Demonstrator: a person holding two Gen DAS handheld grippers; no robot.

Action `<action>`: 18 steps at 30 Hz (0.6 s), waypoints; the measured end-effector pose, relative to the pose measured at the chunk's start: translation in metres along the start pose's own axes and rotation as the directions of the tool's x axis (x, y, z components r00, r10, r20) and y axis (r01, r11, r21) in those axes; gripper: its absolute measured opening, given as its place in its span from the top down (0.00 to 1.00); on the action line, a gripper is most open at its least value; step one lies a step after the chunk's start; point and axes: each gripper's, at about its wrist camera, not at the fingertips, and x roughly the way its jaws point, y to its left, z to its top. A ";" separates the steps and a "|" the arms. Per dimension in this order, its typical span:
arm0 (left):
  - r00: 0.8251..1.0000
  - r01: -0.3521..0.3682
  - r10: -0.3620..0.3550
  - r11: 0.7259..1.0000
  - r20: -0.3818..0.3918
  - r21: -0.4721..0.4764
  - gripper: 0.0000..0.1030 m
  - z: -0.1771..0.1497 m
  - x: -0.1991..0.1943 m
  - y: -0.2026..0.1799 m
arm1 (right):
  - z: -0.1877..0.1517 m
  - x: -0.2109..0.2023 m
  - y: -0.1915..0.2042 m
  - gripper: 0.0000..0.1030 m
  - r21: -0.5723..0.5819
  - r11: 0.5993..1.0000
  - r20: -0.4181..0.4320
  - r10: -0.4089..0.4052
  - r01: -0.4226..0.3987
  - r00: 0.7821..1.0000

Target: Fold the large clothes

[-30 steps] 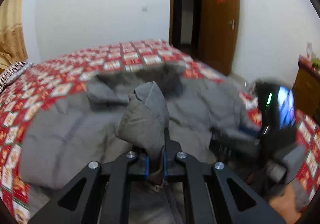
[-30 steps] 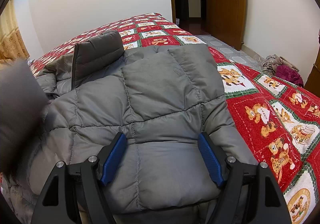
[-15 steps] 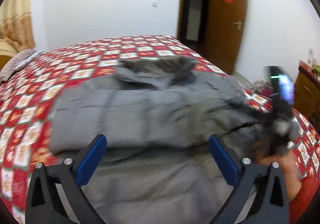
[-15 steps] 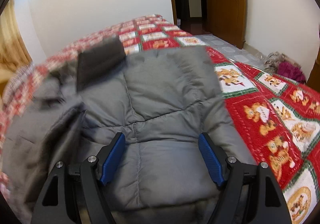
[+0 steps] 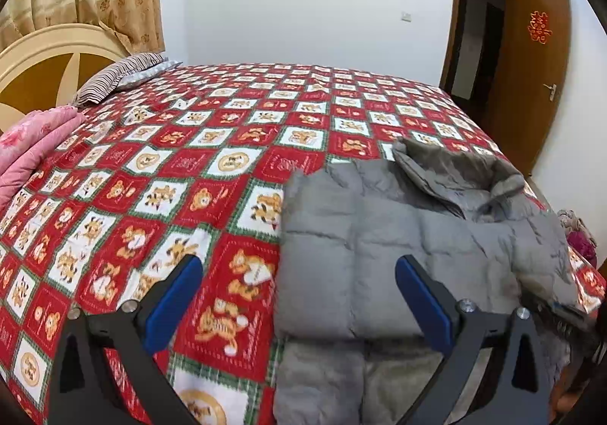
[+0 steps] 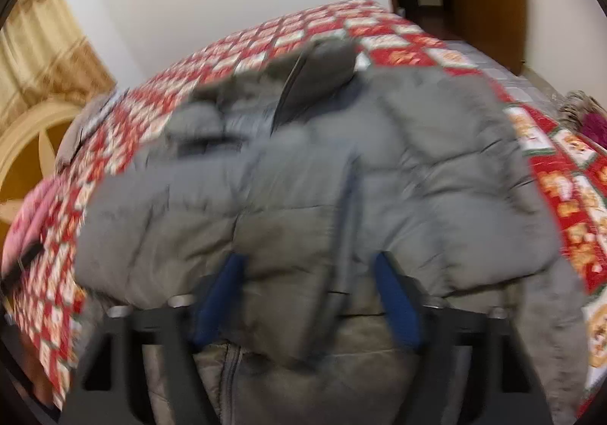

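A grey puffer jacket [image 5: 398, 235] lies on the red patterned quilt [image 5: 189, 159], hood [image 5: 455, 167] at the far end, one side folded over its body. My left gripper [image 5: 296, 265] is open wide and holds nothing; it hangs over the jacket's left edge and the quilt. In the blurred right wrist view the jacket [image 6: 341, 178] fills the middle. My right gripper [image 6: 309, 262] sits low over its near part, jaws closing, with a raised fold of grey fabric between the blue pads [image 6: 224, 292]. I cannot see the pads pressing on it.
A striped pillow [image 5: 121, 76], a pink blanket [image 5: 30, 151] and a cream headboard [image 5: 45, 60] are at the far left. A brown door [image 5: 527, 64] stands open on the right. A pile of clothes [image 6: 588, 117] lies on the floor beside the bed.
My left gripper let go of the grey fold it held, opened wide and swung left over the quilt. The fold now lies flat across the jacket. The right gripper's view shifted and blurred.
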 end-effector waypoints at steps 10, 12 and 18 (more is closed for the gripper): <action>0.990 -0.101 0.099 0.995 -0.097 -0.010 0.00 -0.014 0.074 -0.023 | -0.006 -0.011 -0.021 0.82 -0.137 0.970 0.074 -0.194 0.203 0.978; 0.984 -0.131 0.131 0.991 -0.119 0.008 0.00 -0.026 0.088 -0.028 | -0.010 0.002 -0.028 0.81 -0.137 0.970 0.067 -0.195 0.203 0.978; 0.978 -0.114 0.111 0.993 -0.178 -0.004 0.00 -0.028 0.104 -0.025 | -0.008 0.012 -0.032 0.73 -0.112 0.972 0.088 -0.197 0.206 0.977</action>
